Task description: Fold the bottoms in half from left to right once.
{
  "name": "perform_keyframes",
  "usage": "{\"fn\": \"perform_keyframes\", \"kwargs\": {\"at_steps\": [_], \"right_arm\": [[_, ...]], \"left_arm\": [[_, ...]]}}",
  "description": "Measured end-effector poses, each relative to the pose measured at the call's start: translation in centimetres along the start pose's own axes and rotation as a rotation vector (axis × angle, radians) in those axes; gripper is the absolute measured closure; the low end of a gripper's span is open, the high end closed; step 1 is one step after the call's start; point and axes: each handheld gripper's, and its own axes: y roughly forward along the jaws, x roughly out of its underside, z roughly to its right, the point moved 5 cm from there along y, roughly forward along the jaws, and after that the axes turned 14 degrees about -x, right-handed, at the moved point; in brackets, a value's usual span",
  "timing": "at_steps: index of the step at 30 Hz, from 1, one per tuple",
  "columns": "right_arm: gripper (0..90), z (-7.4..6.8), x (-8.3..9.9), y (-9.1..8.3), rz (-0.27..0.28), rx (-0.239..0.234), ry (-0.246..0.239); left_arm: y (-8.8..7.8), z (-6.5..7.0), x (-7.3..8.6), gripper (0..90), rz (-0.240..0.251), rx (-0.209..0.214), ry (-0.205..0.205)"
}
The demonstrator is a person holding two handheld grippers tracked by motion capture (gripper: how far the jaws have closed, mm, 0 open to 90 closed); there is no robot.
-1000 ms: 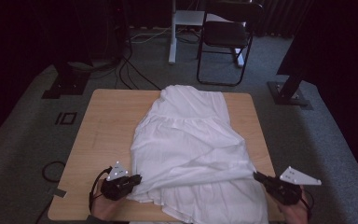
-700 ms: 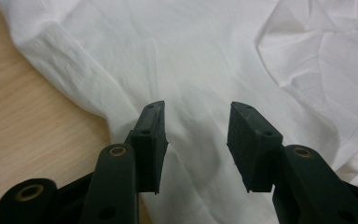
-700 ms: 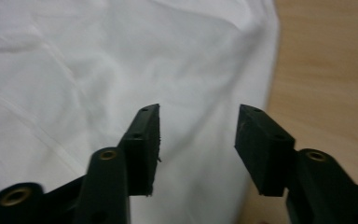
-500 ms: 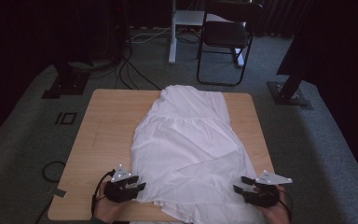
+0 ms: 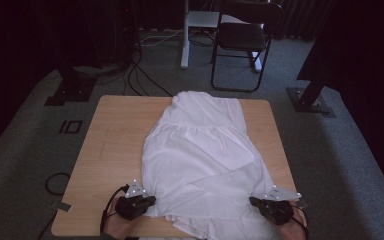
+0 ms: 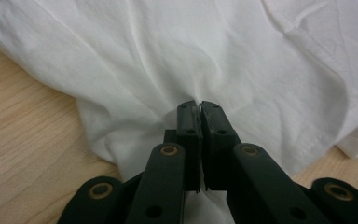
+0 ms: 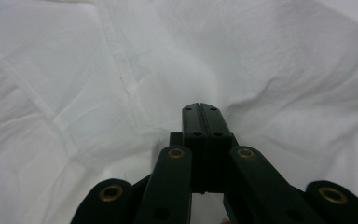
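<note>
A white dress lies spread on the wooden table, its hem toward the near edge. My left gripper sits at the hem's left corner. In the left gripper view its jaws have just closed and are shut on a pinch of the dress, with creases running out from the tips. My right gripper is at the hem's right corner. Its jaws have also just closed and are shut on a puckered fold of the dress.
A black folding chair and a white stand are on the carpet beyond the table. Cables run over the floor at the far left. A black post base stands at the right.
My right gripper has slid left along the near edge onto the hem's right corner. The fold across the skirt there has flattened. The left gripper has hardly moved.
</note>
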Motion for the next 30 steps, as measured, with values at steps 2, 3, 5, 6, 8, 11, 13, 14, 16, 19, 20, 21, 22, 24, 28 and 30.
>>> {"fn": "perform_keyframes", "kwargs": {"at_steps": [2, 3, 5, 6, 8, 11, 13, 14, 16, 19, 20, 21, 22, 24, 28, 30], "right_arm": [[90.0, -0.1, 0.6, -1.7, 0.003, 0.014, -0.005], [90.0, 0.0, 0.7, -2.5, 0.017, 0.022, 0.001], [90.0, 0.5, 1.1, -4.5, 0.077, 0.037, 0.034], [90.0, 0.7, 1.4, -5.6, 0.096, 0.052, 0.048], [90.0, 1.2, 2.2, -7.5, 0.112, 0.083, 0.073], [90.0, 1.7, 3.8, -9.2, 0.113, 0.094, 0.109], [90.0, 1.8, 4.3, -9.3, 0.098, 0.097, 0.116], [90.0, 2.2, 5.4, -9.0, 0.035, 0.123, 0.140], [83.0, 2.5, 5.7, -8.5, 0.039, 0.113, 0.159], [74.8, 2.8, 5.0, -8.1, 0.071, 0.108, 0.160], [62.6, 3.5, 2.8, -7.2, 0.121, 0.106, 0.145], [60.2, 3.7, 2.4, -7.0, 0.124, 0.107, 0.140], [56.8, 4.3, 1.6, -6.4, 0.130, 0.119, 0.137], [52.9, 5.5, 0.2, -5.1, 0.131, 0.133, 0.149], [46.9, 9.0, -2.6, -2.2, 0.130, 0.169, 0.180], [45.1, 9.9, -3.3, -1.4, 0.133, 0.172, 0.194]], "left_arm": [[-0.1, 0.1, 0.1, 87.8, -0.001, -0.004, 0.009], [-0.2, 0.1, 0.2, 88.2, -0.003, -0.004, 0.007], [-0.3, 0.0, 0.3, 88.4, -0.003, -0.006, 0.005], [-0.3, 0.0, 0.4, 88.6, -0.004, -0.005, 0.005], [-0.4, 0.1, 0.4, 88.6, -0.003, -0.003, 0.003], [-0.6, 0.3, 0.5, 88.6, 0.000, 0.007, 0.007], [-0.7, 0.4, 0.6, 88.5, 0.001, 0.003, 0.014], [-0.7, 0.3, 0.5, 80.8, 0.010, 0.004, 0.006], [-0.8, 0.1, 0.2, 64.0, 0.033, -0.015, -0.004], [-1.0, -0.6, -0.6, 55.5, 0.059, -0.027, -0.025], [-1.1, -1.7, -2.2, 52.0, 0.107, -0.057, -0.042], [-0.9, -2.4, -3.0, 50.8, 0.118, -0.079, -0.041], [-0.7, -3.0, -3.8, 49.1, 0.124, -0.101, -0.042], [-0.1, -4.4, -5.4, 46.9, 0.136, -0.145, -0.057], [2.0, -7.1, -8.3, 42.0, 0.137, -0.205, -0.103], [3.4, -8.3, -9.5, 41.1, 0.132, -0.222, -0.144]]}}
